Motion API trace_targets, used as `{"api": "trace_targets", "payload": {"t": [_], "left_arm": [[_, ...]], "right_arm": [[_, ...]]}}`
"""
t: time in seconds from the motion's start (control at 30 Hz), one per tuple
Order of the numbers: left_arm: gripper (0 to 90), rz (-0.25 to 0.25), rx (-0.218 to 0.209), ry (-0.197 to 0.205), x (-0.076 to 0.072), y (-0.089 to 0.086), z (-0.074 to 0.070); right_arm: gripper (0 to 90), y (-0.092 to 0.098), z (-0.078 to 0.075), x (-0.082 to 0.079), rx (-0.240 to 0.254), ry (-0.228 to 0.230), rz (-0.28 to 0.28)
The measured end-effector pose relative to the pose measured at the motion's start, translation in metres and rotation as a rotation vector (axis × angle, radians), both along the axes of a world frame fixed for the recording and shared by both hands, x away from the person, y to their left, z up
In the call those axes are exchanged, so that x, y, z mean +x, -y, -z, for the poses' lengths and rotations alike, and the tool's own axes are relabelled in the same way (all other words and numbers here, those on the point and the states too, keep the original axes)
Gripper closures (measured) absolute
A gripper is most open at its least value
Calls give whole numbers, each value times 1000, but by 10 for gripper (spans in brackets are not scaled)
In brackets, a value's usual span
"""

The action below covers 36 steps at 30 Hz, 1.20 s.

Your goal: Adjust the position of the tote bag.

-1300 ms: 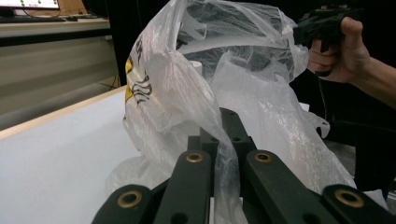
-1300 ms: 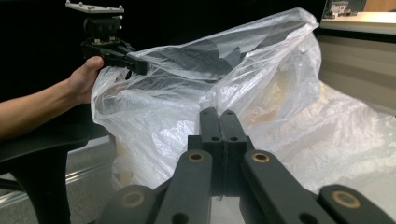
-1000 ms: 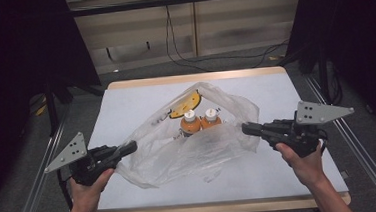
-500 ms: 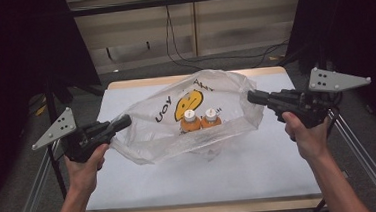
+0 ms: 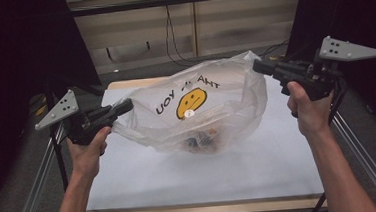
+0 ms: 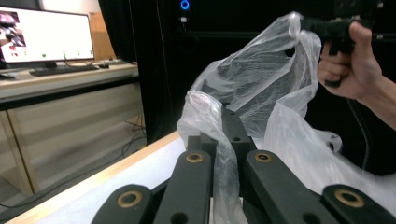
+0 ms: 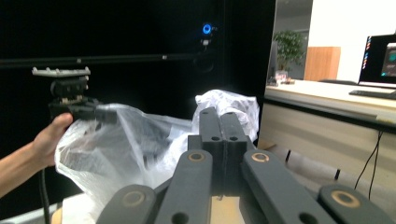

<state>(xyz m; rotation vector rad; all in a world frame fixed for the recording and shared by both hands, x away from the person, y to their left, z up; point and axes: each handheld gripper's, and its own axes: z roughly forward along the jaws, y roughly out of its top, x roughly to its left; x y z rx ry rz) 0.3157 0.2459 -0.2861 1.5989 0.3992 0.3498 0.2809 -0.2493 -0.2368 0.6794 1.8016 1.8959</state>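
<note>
A clear plastic bag (image 5: 211, 107) with a yellow smiley face and dark lettering hangs between my two grippers above the white table (image 5: 201, 175). Small orange-and-white objects (image 5: 203, 140) sag in its bottom, just over the table. My left gripper (image 5: 126, 106) is shut on the bag's left edge, and film (image 6: 224, 154) runs between its jaws. My right gripper (image 5: 258, 65) is shut on the bag's right upper edge, held higher than the left; bunched plastic (image 7: 229, 105) sits at its jaw tips. The bag's mouth is stretched wide.
The table has a wooden rim (image 5: 203, 209) at its near edge and metal rails (image 5: 364, 149) along the sides. Dark curtains flank the scene. A wood-panelled wall with cables (image 5: 173, 32) stands behind. A monitor on a desk (image 6: 44, 37) is off to the side.
Both grippers have risen, lifting the bag off the table. The right one went higher. The bag now hangs with its contents sunk to the bottom.
</note>
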Motion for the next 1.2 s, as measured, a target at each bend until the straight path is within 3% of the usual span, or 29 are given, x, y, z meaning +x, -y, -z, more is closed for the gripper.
{"api": "trace_targets", "payload": {"t": [0.2,0.47,0.57,0.63,0.7,0.83,1.1,1.2], "left_arm": [[900,-5,-6,3,9,5,-3],[900,-39,-5,-15,30,4,-7],[900,-46,1,-27,39,5,-7],[900,-45,-6,-36,43,9,-4],[900,-39,4,-50,47,14,2],[899,-33,28,-70,50,23,14],[899,-39,93,-71,42,25,32],[899,-29,111,-90,41,24,42]], "right_arm": [[900,9,-15,7,2,19,56],[900,41,-25,14,74,26,156],[900,45,-24,15,60,23,174],[900,46,-18,17,46,6,184],[900,50,-4,21,35,-30,181],[900,54,12,25,38,-64,181],[900,55,42,23,19,-124,170],[900,56,50,24,1,-144,171]]}}
